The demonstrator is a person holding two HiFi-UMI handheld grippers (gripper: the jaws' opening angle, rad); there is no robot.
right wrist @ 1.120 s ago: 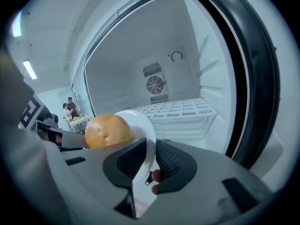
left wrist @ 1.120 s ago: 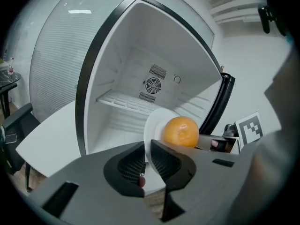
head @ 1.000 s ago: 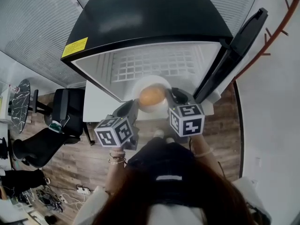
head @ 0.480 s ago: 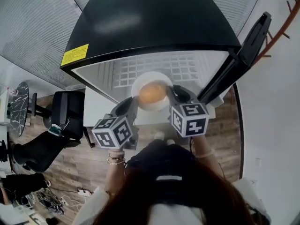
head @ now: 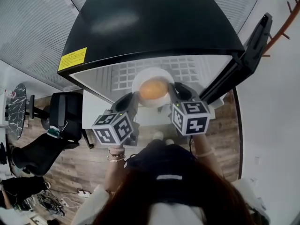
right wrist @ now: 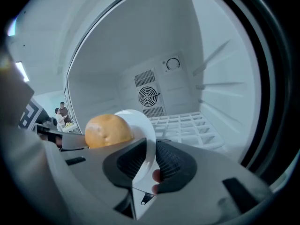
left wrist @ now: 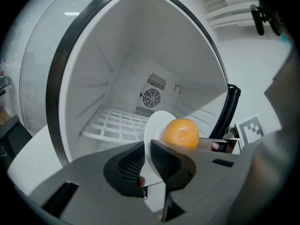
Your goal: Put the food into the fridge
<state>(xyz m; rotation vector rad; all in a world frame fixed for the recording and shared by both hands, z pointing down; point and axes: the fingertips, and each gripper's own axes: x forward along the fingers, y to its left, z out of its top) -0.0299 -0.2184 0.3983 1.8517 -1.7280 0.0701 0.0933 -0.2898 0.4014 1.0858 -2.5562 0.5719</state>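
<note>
Left tongs (left wrist: pixel 147 149), right tongs (right wrist: pixel 151 149) both clenched on plate (head: pixel 149 74) rim. Plate with round orange food (head: pixel 153 89) now deeper in fridge (head: pixel 154 27); set-down looks close.

Left gripper (head: pixel 133 98), right gripper (head: pixel 173 90) — both clamped

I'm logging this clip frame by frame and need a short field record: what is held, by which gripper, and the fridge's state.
held item: white plate carrying a round orange food
left gripper: shut on the plate's rim
right gripper: shut on the opposite rim
fridge: door open, wire shelf inside
plate position: at the fridge opening, not set down
</note>
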